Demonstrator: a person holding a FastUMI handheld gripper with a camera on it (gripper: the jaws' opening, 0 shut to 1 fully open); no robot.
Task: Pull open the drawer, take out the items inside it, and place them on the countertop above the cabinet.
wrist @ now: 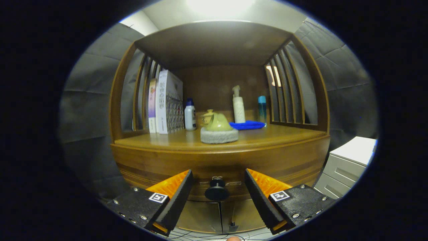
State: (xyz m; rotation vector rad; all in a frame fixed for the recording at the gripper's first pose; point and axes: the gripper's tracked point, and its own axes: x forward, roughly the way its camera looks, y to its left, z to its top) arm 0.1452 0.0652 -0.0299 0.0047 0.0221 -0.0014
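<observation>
Closed wooden drawer (pixel 219 184), dark round knob (pixel 217 192) between the spread fingers (pixel 174 195).

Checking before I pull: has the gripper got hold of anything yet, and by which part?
Nothing is held. The gripper is open, its fingers to either side of the drawer knob with a gap on each side, not touching it.

Dark grey cloth wall (pixel 90 83) drapes both sides of booth, creased in panels. Pale ceiling (pixel 267 13) above, bright overhead light (pixel 219 5) glaring at top. Wooden cabinet (pixel 220 160) centre, warm brown, curved front, hutch over it with solid top board (pixel 214 43), plain back panel (pixel 214 87) and slatted side panels (pixel 287 90). White drawer unit (pixel 347 164) stands just beside cabinet's right flank, lower than it. Light floor (pixel 207 236) below cabinet doors, thin dark cables trailing across it.
</observation>
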